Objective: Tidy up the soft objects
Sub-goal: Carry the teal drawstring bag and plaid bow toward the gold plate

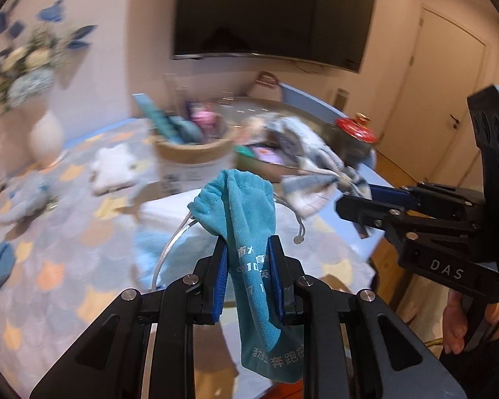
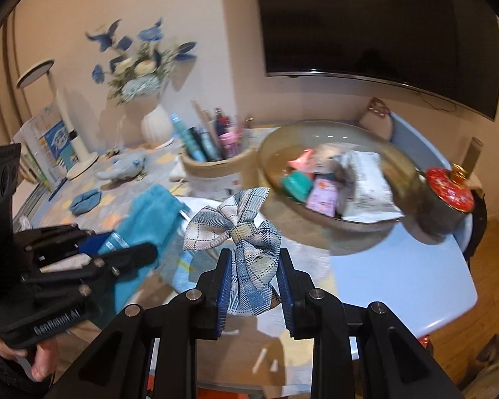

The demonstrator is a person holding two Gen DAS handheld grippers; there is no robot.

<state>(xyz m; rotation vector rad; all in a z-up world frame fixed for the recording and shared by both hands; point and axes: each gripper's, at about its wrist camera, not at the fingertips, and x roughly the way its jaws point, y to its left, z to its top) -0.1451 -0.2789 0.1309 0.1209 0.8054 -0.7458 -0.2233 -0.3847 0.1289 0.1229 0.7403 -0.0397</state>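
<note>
My left gripper (image 1: 248, 249) is shut on a teal drawstring pouch (image 1: 243, 206) with white printed characters; the pouch drapes over and below the blue pads, its grey cord hanging to the left. My right gripper (image 2: 255, 256) is shut on a blue and grey plaid bow (image 2: 236, 229), held up above the table. In the left wrist view the right gripper (image 1: 356, 199) comes in from the right with the plaid bow (image 1: 312, 169) at its tip. In the right wrist view the left gripper (image 2: 129, 249) shows at the left with the teal pouch (image 2: 149, 212).
The table (image 2: 399, 272) carries a round tray (image 2: 316, 229) of packets, a tub (image 2: 213, 169) of bottles, a red-lidded jar (image 2: 449, 193), a white vase (image 2: 156, 126) of flowers, a grey plush toy (image 2: 126, 169), a white plush (image 1: 113, 169) and a small blue cloth (image 2: 86, 201). A dark television hangs behind.
</note>
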